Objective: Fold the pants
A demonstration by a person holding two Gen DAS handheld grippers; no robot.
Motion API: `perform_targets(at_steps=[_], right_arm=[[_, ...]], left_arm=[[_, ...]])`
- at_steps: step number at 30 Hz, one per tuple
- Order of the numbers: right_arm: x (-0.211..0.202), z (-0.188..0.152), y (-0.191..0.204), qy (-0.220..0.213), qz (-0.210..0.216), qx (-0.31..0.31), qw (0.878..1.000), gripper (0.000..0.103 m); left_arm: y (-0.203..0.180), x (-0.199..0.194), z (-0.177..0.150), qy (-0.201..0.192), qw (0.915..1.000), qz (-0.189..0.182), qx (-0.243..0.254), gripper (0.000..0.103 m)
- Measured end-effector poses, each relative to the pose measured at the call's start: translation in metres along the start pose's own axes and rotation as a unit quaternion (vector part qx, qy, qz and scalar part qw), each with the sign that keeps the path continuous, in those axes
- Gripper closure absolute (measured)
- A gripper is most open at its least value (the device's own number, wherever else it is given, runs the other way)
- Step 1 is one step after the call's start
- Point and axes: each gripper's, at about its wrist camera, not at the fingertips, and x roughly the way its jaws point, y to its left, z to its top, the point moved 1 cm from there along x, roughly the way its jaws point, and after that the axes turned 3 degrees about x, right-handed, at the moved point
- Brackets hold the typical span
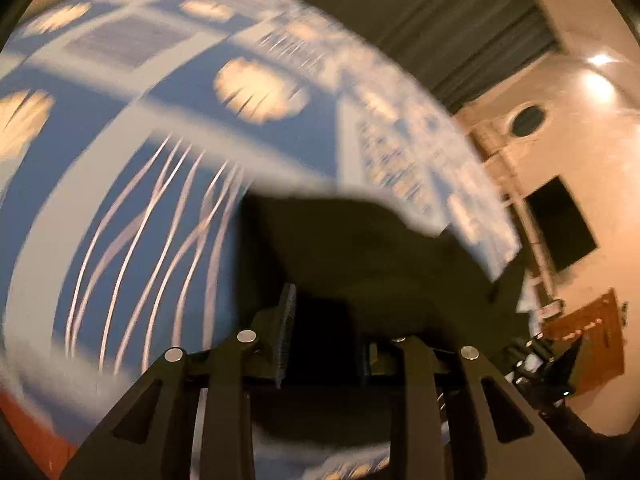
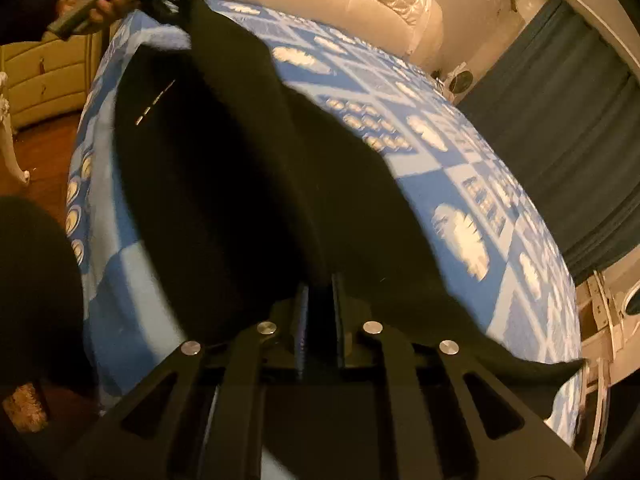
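- The black pants (image 2: 240, 184) are spread across the bed (image 2: 460, 184), raised off its blue patterned cover between the two grippers.
- The right hand-held gripper (image 2: 320, 312) is narrow, its jaws clamped on the pants' near edge.
- The left hand-held gripper (image 1: 324, 336) holds dark cloth between narrow jaws; a hand (image 2: 96, 4) carries it at the bed's far corner.

No text, label, brand, number or sign can be read in either view; the blur leaves only patterns on the bedspread (image 2: 460, 184), no lettering.
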Motion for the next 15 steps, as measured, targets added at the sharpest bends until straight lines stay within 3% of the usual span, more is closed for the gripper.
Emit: perform_targets(at_steps=[1,5,7,8,9,11,12,13,15], right_arm=[[0.002,-0.001,0.001,0.004,0.004,0.011,1.0,0.088],[-0.013,-0.005,-0.008,0.002,0.043,0.098,0.994,0.076],[-0.022,-0.008,-0.017,0.001,0.081,0.168,0.983,0.069],[-0.027,-0.012,-0.023,-0.003,0.101,0.211,0.972,0.061],[-0.03,-0.016,-0.033,-0.01,0.122,0.258,0.958,0.054],[-0.032,-0.028,-0.052,-0.021,0.18,0.365,0.913,0.049],[-0.031,-0.035,-0.061,-0.029,0.204,0.412,0.888,0.049],[-0.029,-0.045,-0.07,-0.041,0.232,0.468,0.852,0.049],[-0.024,-0.062,-0.08,-0.053,0.258,0.539,0.8,0.049]], left_arm=[[0.009,0.001,-0.013,0.012,0.9995,0.022,-0.019,0.076],[0.023,-0.013,-0.034,-0.009,0.9957,0.017,-0.091,0.076],[0.018,-0.019,-0.039,-0.024,0.9929,0.008,-0.117,0.076],[0.014,-0.021,-0.04,-0.031,0.9921,0.01,-0.121,0.076],[0.01,-0.021,-0.041,-0.036,0.9911,0.016,-0.127,0.076],[0.006,-0.02,-0.042,-0.046,0.9884,0.028,-0.142,0.076],[0.004,-0.022,-0.041,-0.061,0.9853,0.041,-0.154,0.076],[0.003,-0.026,-0.042,-0.078,0.9814,0.038,-0.171,0.076],[0.003,-0.033,-0.045,-0.104,0.973,0.035,-0.203,0.076]])
